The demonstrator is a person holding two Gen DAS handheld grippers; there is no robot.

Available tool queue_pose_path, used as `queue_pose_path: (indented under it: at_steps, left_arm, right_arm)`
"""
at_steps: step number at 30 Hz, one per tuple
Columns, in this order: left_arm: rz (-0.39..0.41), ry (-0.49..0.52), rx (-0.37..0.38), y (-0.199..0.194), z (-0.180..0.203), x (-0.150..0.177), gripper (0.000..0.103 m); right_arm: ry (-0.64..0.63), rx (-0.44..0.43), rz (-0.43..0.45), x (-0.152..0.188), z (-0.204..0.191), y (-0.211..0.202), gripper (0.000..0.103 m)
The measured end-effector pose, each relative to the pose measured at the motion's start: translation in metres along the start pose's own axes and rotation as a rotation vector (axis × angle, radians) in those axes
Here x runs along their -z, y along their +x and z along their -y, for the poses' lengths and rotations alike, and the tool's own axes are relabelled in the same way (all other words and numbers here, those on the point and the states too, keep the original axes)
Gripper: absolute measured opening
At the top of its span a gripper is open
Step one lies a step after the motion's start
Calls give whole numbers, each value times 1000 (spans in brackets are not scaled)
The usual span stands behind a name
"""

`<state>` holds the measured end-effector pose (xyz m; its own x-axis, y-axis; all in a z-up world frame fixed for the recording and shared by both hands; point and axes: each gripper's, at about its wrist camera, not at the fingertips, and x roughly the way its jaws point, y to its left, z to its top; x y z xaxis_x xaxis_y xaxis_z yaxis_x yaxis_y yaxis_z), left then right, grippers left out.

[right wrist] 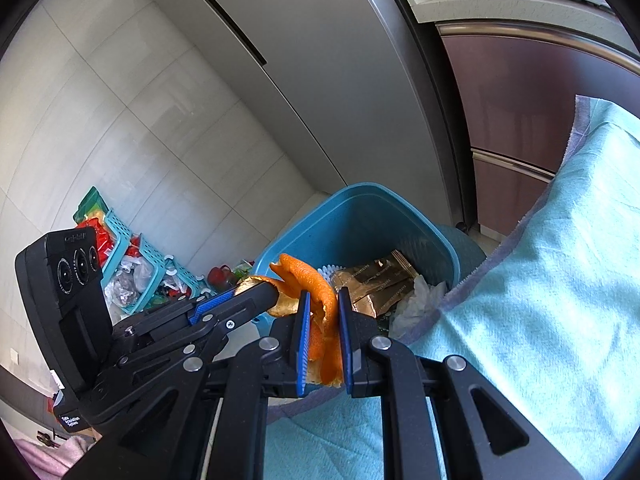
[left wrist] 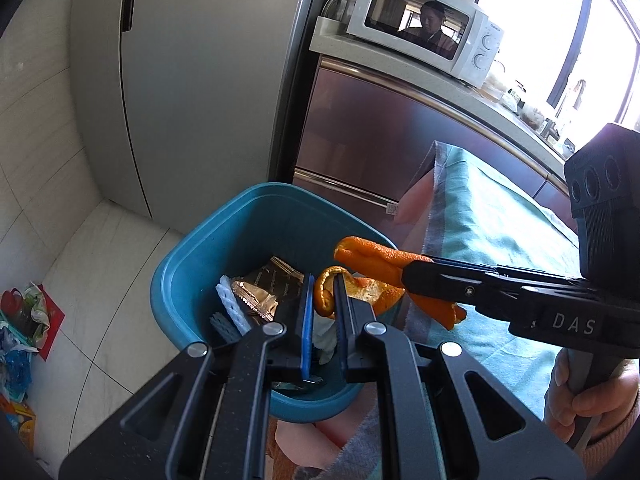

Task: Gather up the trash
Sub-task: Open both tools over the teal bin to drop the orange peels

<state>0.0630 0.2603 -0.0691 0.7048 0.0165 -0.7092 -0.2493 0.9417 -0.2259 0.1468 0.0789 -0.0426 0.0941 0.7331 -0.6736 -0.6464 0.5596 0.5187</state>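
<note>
Our left gripper (left wrist: 324, 280) sits at the lower centre of the left wrist frame, its blue-padded jaws pinched on a curl of orange peel (left wrist: 326, 292) right over the blue bin (left wrist: 188, 264). From the right edge of that frame our right gripper (left wrist: 408, 276) reaches in, clamped on a longer strip of orange peel (left wrist: 376, 258) whose ends stick out above and below its tips; a hand (left wrist: 576, 396) grips its handle at lower right.

Through the right wrist camera we see the right gripper (right wrist: 324, 308) at lower centre with the long peel (right wrist: 320, 304) squeezed between its pads, and the left gripper (right wrist: 256, 294) coming in from the left, shut on its own piece (right wrist: 280, 304). Both peels hang over the near rim of the bin (right wrist: 360, 208).

Inside the bin lie gold wrappers (left wrist: 272, 284), a white ridged piece (left wrist: 232, 304) and crumpled white tissue (right wrist: 420, 300). A teal cloth (right wrist: 540, 280) fills the right side of the frame, touching the bin's edge. At upper right of the left frame we see a white microwave (left wrist: 424, 24) on a counter, with a grey fridge (left wrist: 192, 80) at upper centre. A turquoise basket (right wrist: 132, 256) with bright clutter sits on the floor at centre left of the right frame.
</note>
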Motion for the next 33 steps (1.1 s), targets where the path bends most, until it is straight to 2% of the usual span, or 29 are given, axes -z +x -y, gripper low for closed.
queue_pose_path:
  at_steps: [16, 26, 30, 33]
  left_arm:
    - [-40, -18, -23, 23, -4, 1, 10]
    - [-71, -46, 4, 41, -9, 3, 12]
    - [-85, -60, 27, 47, -10, 4, 27]
    - [-97, -67, 21, 51, -11, 6, 34]
  right_arm:
    - [-7, 45, -49, -6, -2, 24, 12]
    - [-1, 67, -59, -9, -4, 36, 14]
    - [5, 63, -51, -8, -2, 34, 15]
    - [12, 65, -42, -6, 0, 31, 16]
